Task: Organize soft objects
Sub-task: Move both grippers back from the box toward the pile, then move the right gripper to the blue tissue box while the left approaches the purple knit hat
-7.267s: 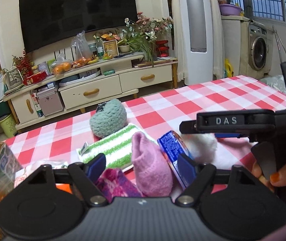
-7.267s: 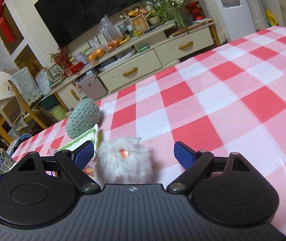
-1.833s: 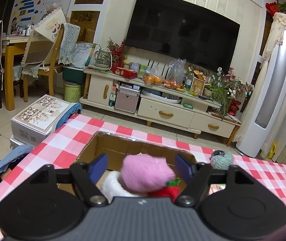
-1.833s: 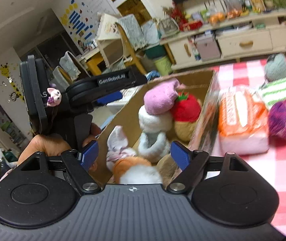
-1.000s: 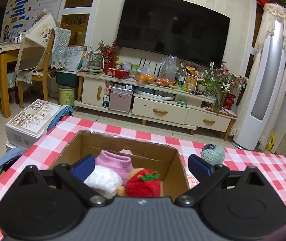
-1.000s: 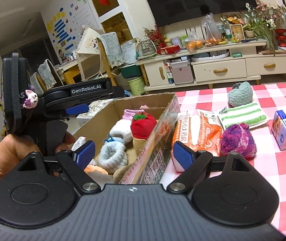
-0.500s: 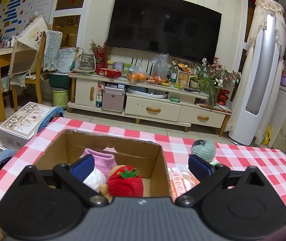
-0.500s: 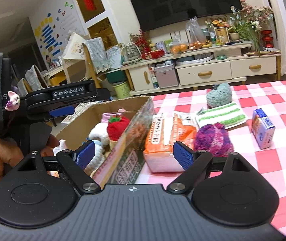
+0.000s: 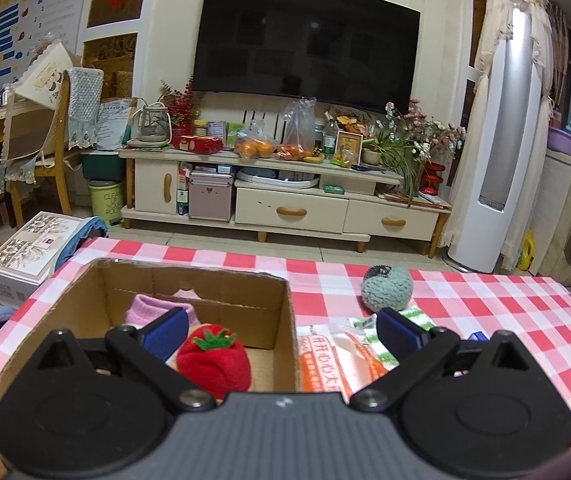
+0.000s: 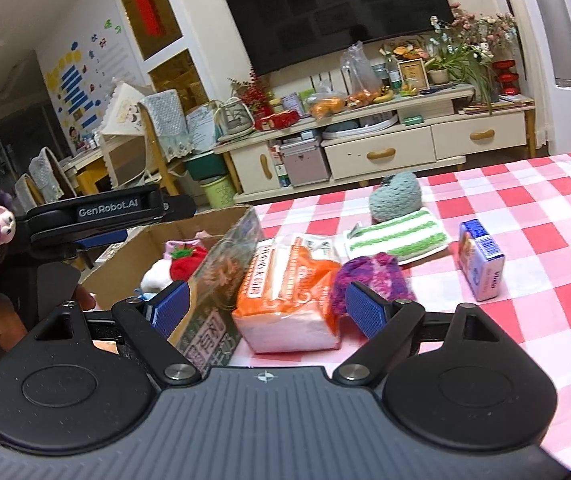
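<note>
A cardboard box (image 9: 221,296) (image 10: 221,268) sits on the checked table and holds a pink sock (image 9: 145,310), a red strawberry plush (image 9: 213,360) (image 10: 187,266) and a white soft toy (image 10: 155,276). My left gripper (image 9: 281,334) hovers open and empty above the box's right wall. To the right, an orange tissue pack (image 10: 289,292) (image 9: 337,360), a purple knitted ball (image 10: 369,276), a green striped cloth (image 10: 397,236) and a teal knitted ball (image 10: 395,202) (image 9: 385,290) lie on the table. My right gripper (image 10: 267,310) is open above the tissue pack, holding nothing.
A blue and white carton (image 10: 481,260) stands on the table at the right. A hand holding the left gripper handle (image 10: 97,216) shows at the left edge of the right wrist view. Beyond the table are a TV cabinet (image 9: 285,200), a chair (image 9: 33,152) and a floor box (image 9: 25,252).
Since 1.8 s ago the pink sock left the left gripper and lies in the box. Both grippers have drifted right, from over the box towards the tissue pack and the knitted balls.
</note>
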### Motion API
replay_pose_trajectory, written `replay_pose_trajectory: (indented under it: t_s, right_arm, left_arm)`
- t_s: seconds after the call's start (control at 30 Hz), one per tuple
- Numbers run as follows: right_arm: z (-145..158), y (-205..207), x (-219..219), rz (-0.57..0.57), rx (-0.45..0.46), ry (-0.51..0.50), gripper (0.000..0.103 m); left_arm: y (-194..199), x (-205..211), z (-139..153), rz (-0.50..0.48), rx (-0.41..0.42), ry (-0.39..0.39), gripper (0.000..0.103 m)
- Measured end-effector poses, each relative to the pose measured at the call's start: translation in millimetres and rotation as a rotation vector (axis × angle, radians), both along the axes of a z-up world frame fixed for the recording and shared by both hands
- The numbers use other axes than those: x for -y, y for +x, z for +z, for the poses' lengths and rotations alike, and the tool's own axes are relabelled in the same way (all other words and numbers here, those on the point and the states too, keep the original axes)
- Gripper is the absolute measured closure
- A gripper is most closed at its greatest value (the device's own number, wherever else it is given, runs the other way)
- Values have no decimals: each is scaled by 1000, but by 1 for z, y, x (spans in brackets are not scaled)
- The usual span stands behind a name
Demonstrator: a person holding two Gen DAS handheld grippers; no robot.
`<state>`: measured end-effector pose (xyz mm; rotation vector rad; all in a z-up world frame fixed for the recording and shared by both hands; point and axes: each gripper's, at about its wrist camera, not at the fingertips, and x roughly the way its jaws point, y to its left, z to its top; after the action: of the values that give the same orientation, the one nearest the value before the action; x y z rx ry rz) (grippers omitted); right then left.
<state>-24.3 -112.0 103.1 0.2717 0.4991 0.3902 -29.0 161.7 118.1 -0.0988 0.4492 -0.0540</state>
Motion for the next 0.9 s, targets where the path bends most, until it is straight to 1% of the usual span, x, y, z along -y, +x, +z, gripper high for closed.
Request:
replay_pose_trajectory:
  t_s: [0.63, 0.9]
  right_arm:
    - [-9, -4, 11, -133, 3, 11, 0]
    - [-13, -2, 15, -213, 16, -21, 0]
  left_arm:
    - [1, 47, -10, -93, -12, 67, 3]
    - [2, 72, -16, -150, -16, 115, 3]
